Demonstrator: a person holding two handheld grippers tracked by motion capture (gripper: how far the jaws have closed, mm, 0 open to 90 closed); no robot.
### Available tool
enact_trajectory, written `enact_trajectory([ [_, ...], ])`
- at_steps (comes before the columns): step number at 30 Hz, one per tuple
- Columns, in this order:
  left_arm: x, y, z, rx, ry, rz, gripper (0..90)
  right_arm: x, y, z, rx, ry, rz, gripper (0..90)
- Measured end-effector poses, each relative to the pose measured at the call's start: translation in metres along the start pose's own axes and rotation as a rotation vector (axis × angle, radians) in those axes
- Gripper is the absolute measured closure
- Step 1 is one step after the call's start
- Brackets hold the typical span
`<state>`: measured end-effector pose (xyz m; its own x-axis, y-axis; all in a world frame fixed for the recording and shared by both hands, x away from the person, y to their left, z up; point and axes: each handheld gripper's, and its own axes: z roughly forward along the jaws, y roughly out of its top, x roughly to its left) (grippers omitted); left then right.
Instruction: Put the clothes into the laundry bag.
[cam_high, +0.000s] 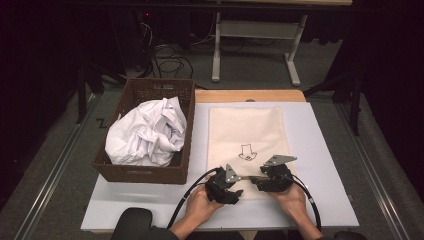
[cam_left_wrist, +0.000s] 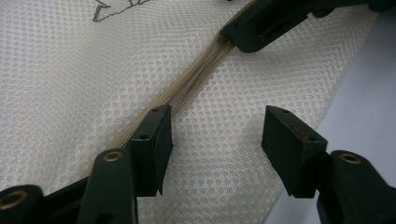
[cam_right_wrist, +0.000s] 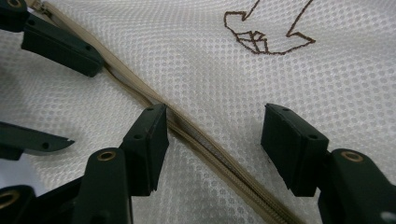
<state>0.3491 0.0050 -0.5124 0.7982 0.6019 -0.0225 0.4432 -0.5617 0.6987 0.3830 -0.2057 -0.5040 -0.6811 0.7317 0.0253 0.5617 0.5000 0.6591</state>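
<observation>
A cream mesh bag (cam_high: 247, 131) lies flat on the white table top (cam_high: 320, 150), with a small brown shirt outline (cam_high: 246, 151) stitched on it. Its tan zipper (cam_left_wrist: 196, 79) runs along the near end. My left gripper (cam_high: 239, 187) and right gripper (cam_high: 255, 181) face each other over that zipper. In the left gripper view the gripper (cam_left_wrist: 217, 126) stands open, the zipper passing beside one jaw. The right gripper (cam_right_wrist: 215, 123) also stands open above the mesh, the zipper (cam_right_wrist: 205, 144) running under one jaw. Nothing is pinched in either one.
A brown woven basket (cam_high: 145, 172) at the table's left holds a crumpled white cloth (cam_high: 147, 132). A strip of wood (cam_high: 250, 95) edges the table's far side. Beyond it stand a white frame (cam_high: 255, 30) and cables on the floor.
</observation>
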Motion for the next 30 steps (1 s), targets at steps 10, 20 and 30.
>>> enact_trajectory([
  [10, 0.0, 0.0, 0.0, -0.002, 0.003, 0.0, 42.9, 0.0, 0.005, 0.005, -0.008, -0.034, -0.007, 49.6],
  [20, -0.001, -0.001, 0.0, -0.007, 0.004, 0.001, 43.2, -0.003, 0.011, 0.01, -0.007, -0.095, -0.038, 58.9],
  [30, 0.0, -0.002, 0.001, -0.016, 0.002, 0.001, 43.3, -0.004, 0.013, 0.013, -0.003, -0.094, -0.045, 65.3],
])
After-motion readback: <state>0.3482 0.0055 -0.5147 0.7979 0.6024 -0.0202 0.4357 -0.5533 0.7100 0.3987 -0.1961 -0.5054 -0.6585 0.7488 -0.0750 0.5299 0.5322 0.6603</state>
